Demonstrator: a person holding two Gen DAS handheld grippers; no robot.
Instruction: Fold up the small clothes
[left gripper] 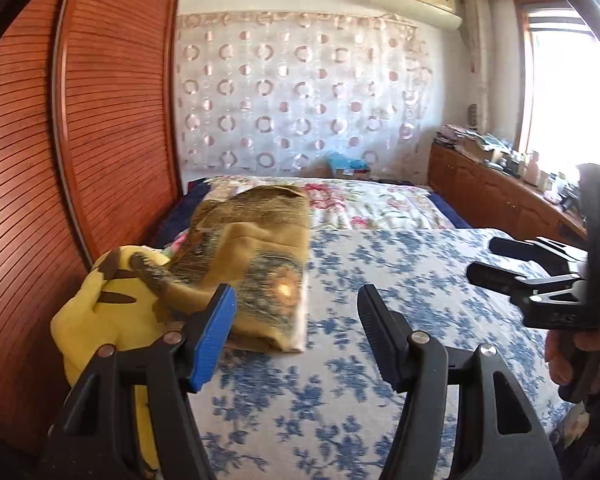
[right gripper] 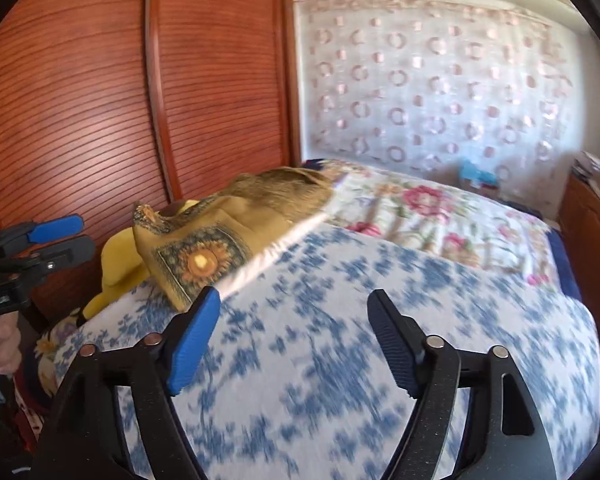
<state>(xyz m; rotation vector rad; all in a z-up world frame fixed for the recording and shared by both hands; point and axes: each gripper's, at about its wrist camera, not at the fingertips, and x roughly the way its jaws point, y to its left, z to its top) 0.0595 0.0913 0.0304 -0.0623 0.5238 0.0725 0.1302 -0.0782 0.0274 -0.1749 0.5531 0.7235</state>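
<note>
Left gripper (left gripper: 296, 328) jaws parted, nothing between the pads; only blue-flowered bed cover (left gripper: 340, 400) shows in the gap. Its blue-padded finger (left gripper: 214, 340) sits in front of the near edge of the folded cloth, contact not clear. Right gripper (right gripper: 294, 336) also spread wide and empty, over the same cover, clear of the cloth. No garment in either grip.

Folded mustard-brown cloth (left gripper: 256, 264) with a sunflower print lies at the left side of the bed, partly on the blue-flowered cover, partly draped over a yellow plush toy (left gripper: 100, 312) at the bed's edge. From the right wrist view the same cloth (right gripper: 220, 240) sits beyond and left of the blue pad, toy (right gripper: 116, 264) beneath it.

Right gripper appears at the right edge of the left view, hand (left gripper: 568, 356) on its handle. Pink-flowered quilt (left gripper: 380, 204) farther back. Slatted wooden wardrobe doors (left gripper: 100, 120) along the left. Circle-patterned curtain (left gripper: 300, 92) behind the bed.
</note>
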